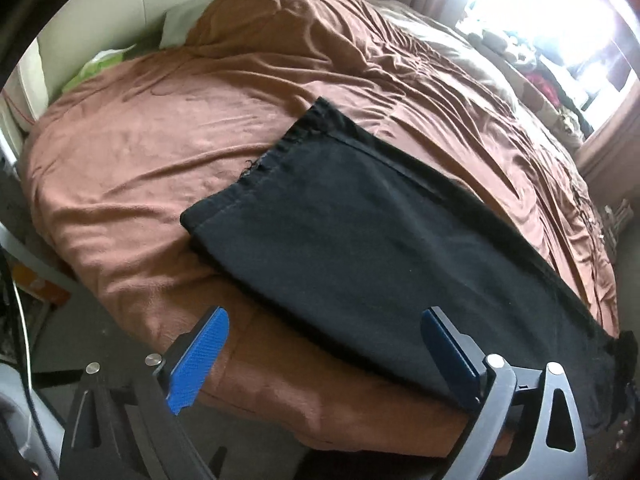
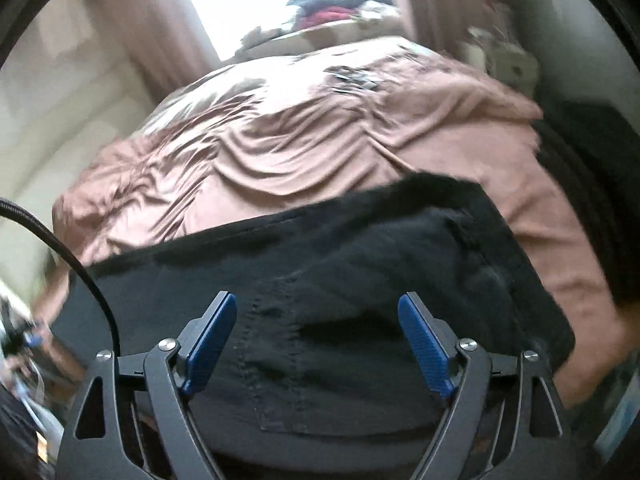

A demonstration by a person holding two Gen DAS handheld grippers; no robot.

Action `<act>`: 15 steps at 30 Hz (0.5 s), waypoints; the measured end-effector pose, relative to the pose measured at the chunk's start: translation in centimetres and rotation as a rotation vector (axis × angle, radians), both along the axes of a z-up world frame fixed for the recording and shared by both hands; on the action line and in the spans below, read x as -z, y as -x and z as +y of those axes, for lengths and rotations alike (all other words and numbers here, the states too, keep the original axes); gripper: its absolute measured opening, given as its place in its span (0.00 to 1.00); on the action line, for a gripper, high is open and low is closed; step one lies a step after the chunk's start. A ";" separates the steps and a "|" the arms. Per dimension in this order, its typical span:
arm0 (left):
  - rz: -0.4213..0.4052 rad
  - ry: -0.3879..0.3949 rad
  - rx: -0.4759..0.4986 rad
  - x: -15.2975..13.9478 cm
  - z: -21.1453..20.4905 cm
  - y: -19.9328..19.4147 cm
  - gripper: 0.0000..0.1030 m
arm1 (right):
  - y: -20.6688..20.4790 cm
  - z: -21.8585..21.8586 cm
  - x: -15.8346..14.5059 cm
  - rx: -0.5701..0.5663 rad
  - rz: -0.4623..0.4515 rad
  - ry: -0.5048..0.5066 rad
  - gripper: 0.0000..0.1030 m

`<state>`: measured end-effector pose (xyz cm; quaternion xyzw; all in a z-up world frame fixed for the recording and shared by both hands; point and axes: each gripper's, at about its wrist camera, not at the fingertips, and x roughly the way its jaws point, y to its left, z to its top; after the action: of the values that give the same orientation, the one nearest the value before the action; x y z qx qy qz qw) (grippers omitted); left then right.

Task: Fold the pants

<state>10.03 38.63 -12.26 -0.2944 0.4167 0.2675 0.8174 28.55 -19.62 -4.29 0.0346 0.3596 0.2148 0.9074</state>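
Observation:
Black pants (image 1: 360, 240) lie flat on a bed under a brown blanket (image 1: 160, 140), legs stacked and hem ends (image 1: 280, 148) pointing away. My left gripper (image 1: 324, 340) is open and empty, hovering over the near edge of the bed by the pants' leg. In the right wrist view the pants' wider part (image 2: 340, 280), with a stitched pocket, fills the lower frame. My right gripper (image 2: 318, 340) is open and empty just above that fabric.
The blanket (image 2: 300, 148) is wrinkled toward a bright window (image 1: 560, 8) with curtains. A green pillow (image 1: 100, 68) lies at the headboard. Clutter sits by the window (image 2: 340, 12). Floor and a cable (image 2: 80, 264) lie left of the bed.

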 end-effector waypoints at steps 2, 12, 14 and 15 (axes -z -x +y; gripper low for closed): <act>-0.012 -0.028 0.018 -0.4 -0.8 -0.3 0.92 | -0.2 2.1 0.1 -0.056 -0.022 0.029 0.80; -0.044 -0.109 0.056 -2.0 -4.3 -1.2 0.90 | -4.7 11.1 1.2 -0.324 -0.063 0.115 0.80; -0.049 -0.125 0.069 -2.2 -4.9 -1.3 0.90 | -5.5 13.0 1.5 -0.361 -0.089 0.108 0.80; -0.056 -0.116 0.074 -2.2 -5.0 -1.3 0.90 | -5.9 13.0 1.4 -0.377 -0.098 0.110 0.80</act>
<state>11.30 33.61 -10.04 -0.2383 0.3881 0.2522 0.8538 34.45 -6.62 -5.70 -0.0933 0.3265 0.3625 0.8680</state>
